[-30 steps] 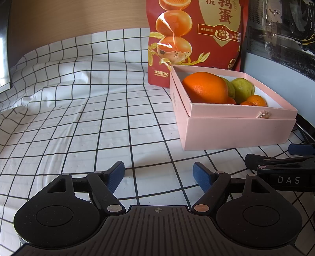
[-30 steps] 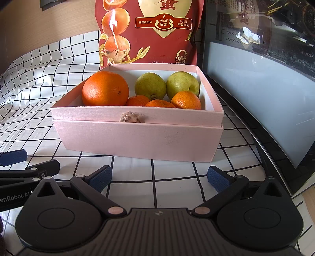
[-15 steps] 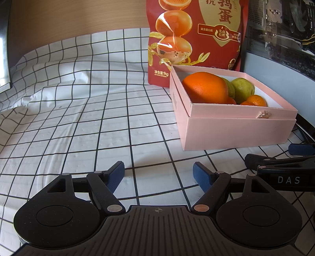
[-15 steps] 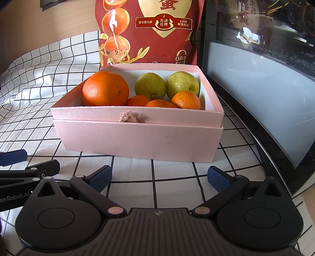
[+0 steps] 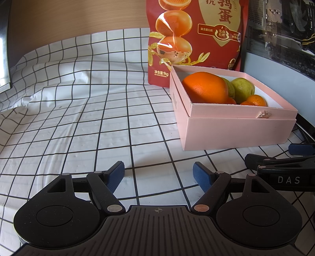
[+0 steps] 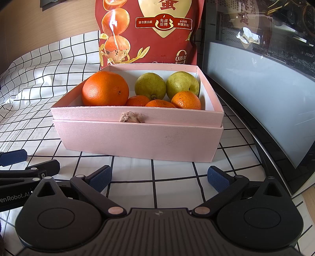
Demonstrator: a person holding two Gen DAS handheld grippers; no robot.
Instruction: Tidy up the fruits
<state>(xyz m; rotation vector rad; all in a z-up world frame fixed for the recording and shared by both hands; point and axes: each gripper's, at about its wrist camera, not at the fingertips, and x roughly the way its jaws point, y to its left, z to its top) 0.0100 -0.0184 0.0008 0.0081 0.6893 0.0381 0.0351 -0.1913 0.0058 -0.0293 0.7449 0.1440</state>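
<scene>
A pink box (image 6: 137,137) (image 5: 236,132) sits on the checked cloth and holds a large orange (image 6: 105,88) (image 5: 204,87), two green pears (image 6: 150,85) (image 6: 182,82) and three small tangerines (image 6: 186,100) (image 6: 159,103) (image 6: 137,100). My right gripper (image 6: 159,178) is open and empty, low over the cloth just in front of the box. My left gripper (image 5: 159,174) is open and empty too, left of the box's near corner. Each gripper shows at the other view's edge.
A red snack bag (image 6: 145,31) (image 5: 195,39) stands upright right behind the box. A dark glass-sided computer case (image 6: 261,78) walls the right side. The black-and-white checked cloth (image 5: 78,118) stretches wrinkled to the left, with a wooden wall (image 5: 69,17) behind.
</scene>
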